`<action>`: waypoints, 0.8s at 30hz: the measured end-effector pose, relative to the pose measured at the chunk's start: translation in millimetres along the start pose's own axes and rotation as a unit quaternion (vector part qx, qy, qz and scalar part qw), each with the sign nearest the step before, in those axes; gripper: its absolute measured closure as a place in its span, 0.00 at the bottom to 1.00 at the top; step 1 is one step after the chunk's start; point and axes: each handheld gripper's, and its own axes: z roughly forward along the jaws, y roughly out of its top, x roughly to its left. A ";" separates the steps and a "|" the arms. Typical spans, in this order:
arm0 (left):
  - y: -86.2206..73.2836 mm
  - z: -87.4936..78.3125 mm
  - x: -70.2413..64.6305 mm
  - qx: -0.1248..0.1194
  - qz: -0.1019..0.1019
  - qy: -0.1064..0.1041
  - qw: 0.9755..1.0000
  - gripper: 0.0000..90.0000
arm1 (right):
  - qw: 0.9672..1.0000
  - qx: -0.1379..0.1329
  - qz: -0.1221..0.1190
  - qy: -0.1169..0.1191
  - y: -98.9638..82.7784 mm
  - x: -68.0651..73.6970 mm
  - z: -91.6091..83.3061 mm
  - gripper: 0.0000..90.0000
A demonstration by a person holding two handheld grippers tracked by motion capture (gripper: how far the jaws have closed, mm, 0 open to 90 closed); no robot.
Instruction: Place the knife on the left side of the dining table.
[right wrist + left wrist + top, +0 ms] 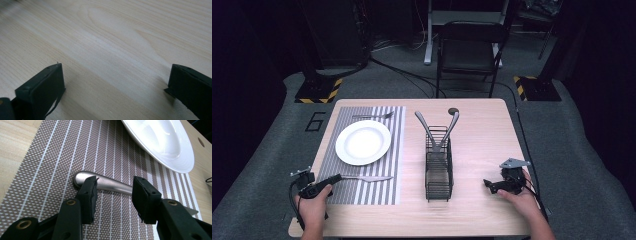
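- The left gripper (113, 195) has its jaws half apart, straddling the handle of the brushed-steel table knife (105, 183) without pressing on it; nothing is held.
- The knife lies flat on the striped brown woven placemat (50, 165), just on the near side of the round white ceramic plate (162, 142).
- If lifting, close squarely across the handle; if releasing, draw straight back without nudging it.
- The right gripper (115, 87) rests wide apart and empty on the pale wooden table (112, 37), right of the plate.
- The black wire cutlery basket (439, 170), right of the plate, holds two grey utensils (437, 131); the plate is bare.
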 end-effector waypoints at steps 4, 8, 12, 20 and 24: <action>-0.2 -1.4 -1.3 0.005 0.005 0.001 1.000 0.61 | 1.000 0.000 0.000 0.002 0.0 -0.2 0.1 0.00; 1.3 -11.6 -7.6 -0.015 0.007 -0.009 1.000 0.60 | 1.000 0.000 0.000 0.000 0.0 0.0 0.0 0.00; 4.7 -17.3 -15.6 -0.028 0.023 -0.011 0.999 0.57 | 1.000 0.000 0.000 0.000 -0.1 -0.1 -0.1 0.00; 3.1 -13.2 -34.6 -0.023 0.089 -0.036 0.995 0.55 | 1.000 0.000 0.001 -0.002 -0.1 0.2 0.0 0.00; -0.2 -8.6 -46.0 -0.019 0.123 -0.046 0.991 0.54 | 1.000 0.000 0.000 0.000 -0.1 0.0 0.0 0.00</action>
